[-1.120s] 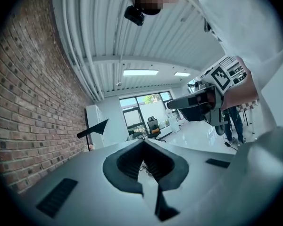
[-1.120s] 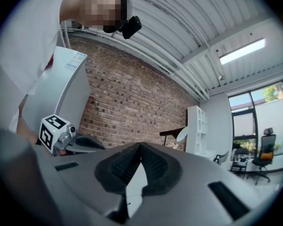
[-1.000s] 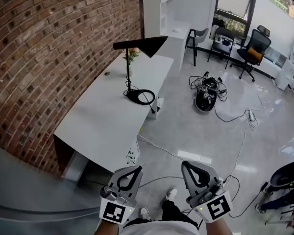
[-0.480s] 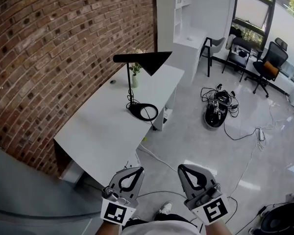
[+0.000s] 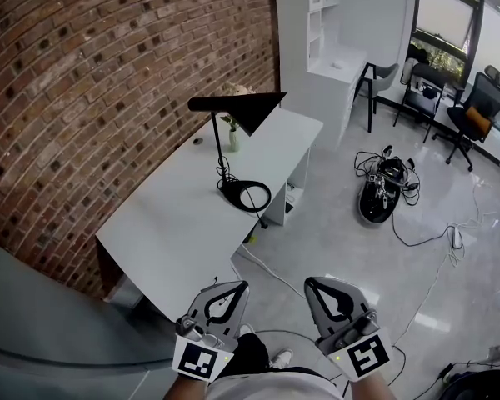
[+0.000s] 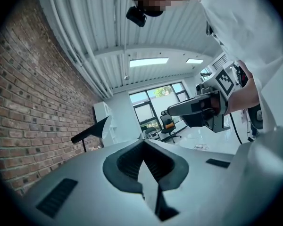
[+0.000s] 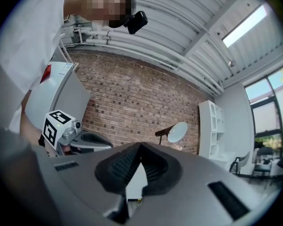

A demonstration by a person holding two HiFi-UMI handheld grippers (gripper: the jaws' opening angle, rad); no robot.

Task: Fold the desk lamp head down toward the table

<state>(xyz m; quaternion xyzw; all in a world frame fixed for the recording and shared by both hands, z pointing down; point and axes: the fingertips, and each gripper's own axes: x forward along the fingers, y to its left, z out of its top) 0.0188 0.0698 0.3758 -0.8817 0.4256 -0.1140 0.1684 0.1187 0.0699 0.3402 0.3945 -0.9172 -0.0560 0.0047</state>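
Head view, looking steeply down: a black desk lamp (image 5: 225,102) stands on a long white tabletop (image 5: 175,232) set against a red brick wall (image 5: 83,98). Its thin pole rises upright from a ring base (image 5: 231,188) near the tabletop's right edge. The lamp head (image 5: 257,109), a black cone, is raised at the top of the pole, its wide opening facing right, with a straight bar running left from it. A small vase of flowers (image 5: 233,136) stands just behind the pole.

At the bottom of the frame the person holds both tools side by side above the grey floor (image 5: 342,232), well apart from the lamp. The left tongs (image 5: 240,287) and right tongs (image 5: 311,283) both point forward toward the tabletop.

Left gripper view: the left tongs (image 6: 144,142) are closed, tips meeting, with nothing between them. The lamp (image 6: 92,130) shows far off to the left and the right tongs (image 6: 198,108) to the right.

Right gripper view: the right tongs (image 7: 140,145) are likewise closed and empty, with the lamp (image 7: 177,132) distant against the brick wall.

Farther back, a small machine with tangled cables (image 5: 382,198) sits on the floor, and an office chair (image 5: 475,123) stands by the windows.
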